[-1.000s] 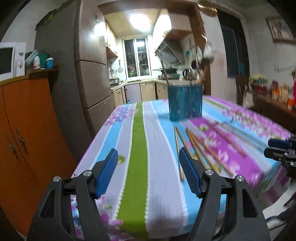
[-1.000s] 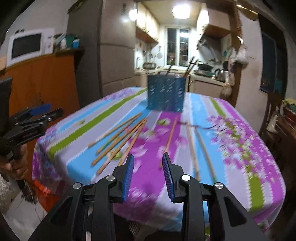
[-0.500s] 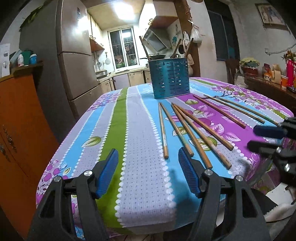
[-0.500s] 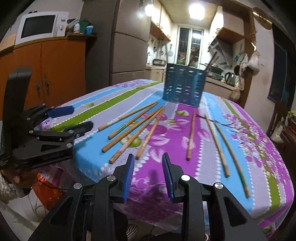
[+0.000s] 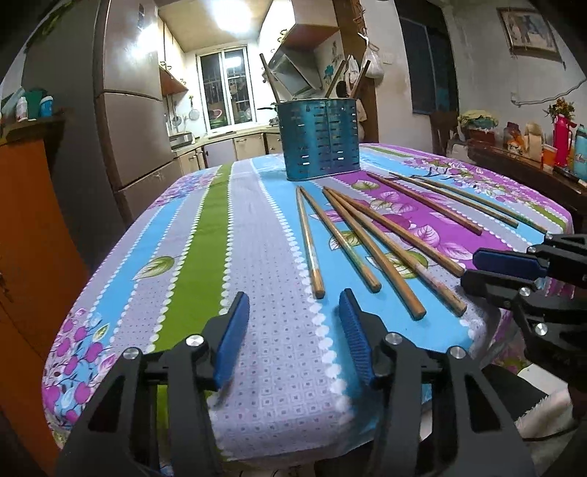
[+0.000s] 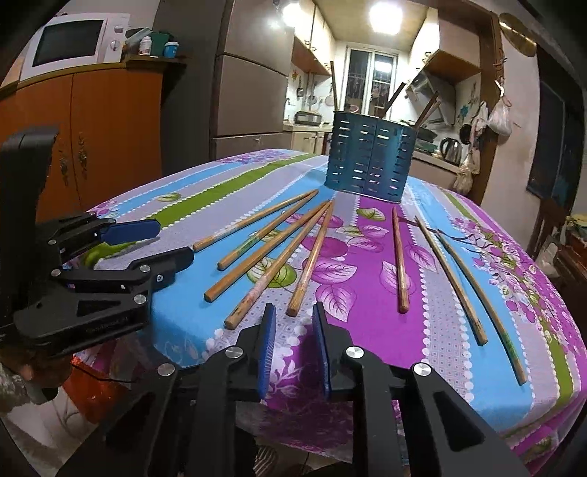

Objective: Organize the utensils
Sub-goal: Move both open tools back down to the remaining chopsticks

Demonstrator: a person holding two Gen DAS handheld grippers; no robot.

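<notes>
Bright ceiling lamp (image 5: 234, 16) glare, sharp focus, fisheye-dark corners.

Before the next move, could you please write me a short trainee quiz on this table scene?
1. How many chopsticks lie loose on the tablecloth?
2. True or false: the right gripper already holds a chopstick.
3. Where does the blue slotted utensil holder stand: A) at the far end of the table, B) on the orange cabinet, C) beside the microwave?

Key:
1. Eight: five fanned out before the left gripper, three further right.
2. False; its jaws are closing with nothing between them.
3. A.
</notes>
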